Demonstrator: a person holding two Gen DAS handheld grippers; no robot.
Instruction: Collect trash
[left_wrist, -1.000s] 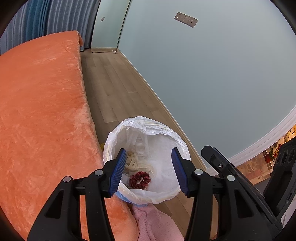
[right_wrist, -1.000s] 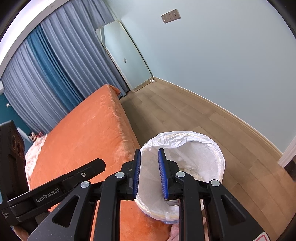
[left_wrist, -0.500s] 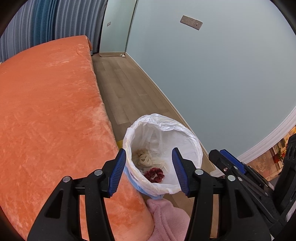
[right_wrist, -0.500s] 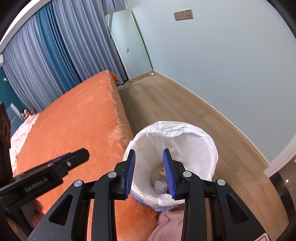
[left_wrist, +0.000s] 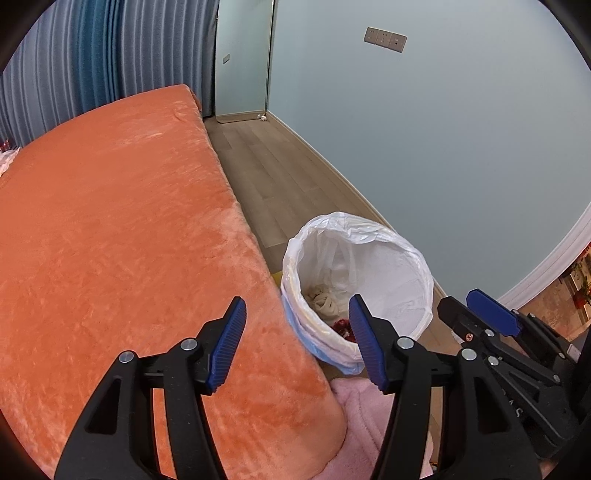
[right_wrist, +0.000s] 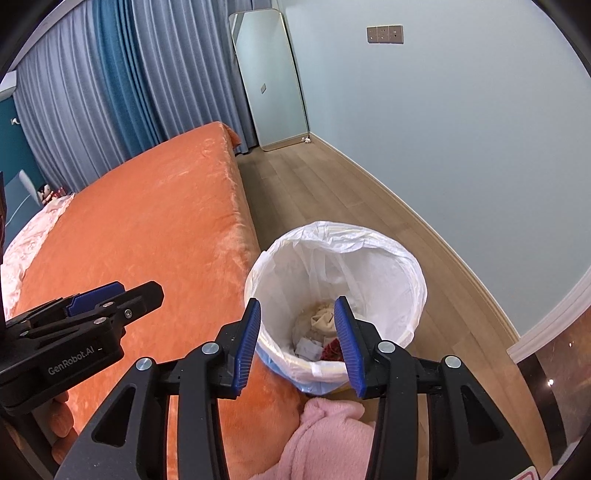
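Left wrist view is showing me my left gripper (left_wrist: 295, 347) hanging over the edge of the orange bed (left_wrist: 110, 229), its blue pads (left_wrist: 227, 345) apart and opening wider with nothing between them. I am seeing the bin (left_wrist: 406, 258) just beyond the far pad, standing on the wooden floor (left_wrist: 280, 173) tight against the side of the bed, lined with a white bag folded over its rim. Inside it I am making out crumpled beige paper (left_wrist: 325, 299) and a bit of dark red scrap (left_wrist: 341, 326), partly hidden behind the pad. My right gripper (left_wrist: 491, 314) is poking in from the right side, just beside the bin. A pink fluffy cloth (left_wrist: 364, 417) is lying below the bin, at the bed's corner.

In the right wrist view I am looking down between my right gripper (right_wrist: 301, 345) pads, which are also apart and opening, holding nothing. The bin (right_wrist: 413, 266) is sitting right beyond them, with the beige paper (right_wrist: 323, 314), a small white scrap (right_wrist: 308, 347) and the red scrap (right_wrist: 332, 347) at its bottom. My left gripper (right_wrist: 110, 295) is reaching over the bed on the left. A mirror (right_wrist: 273, 81) is leaning against the pale wall in the far corner, next to blue curtains (right_wrist: 110, 96)
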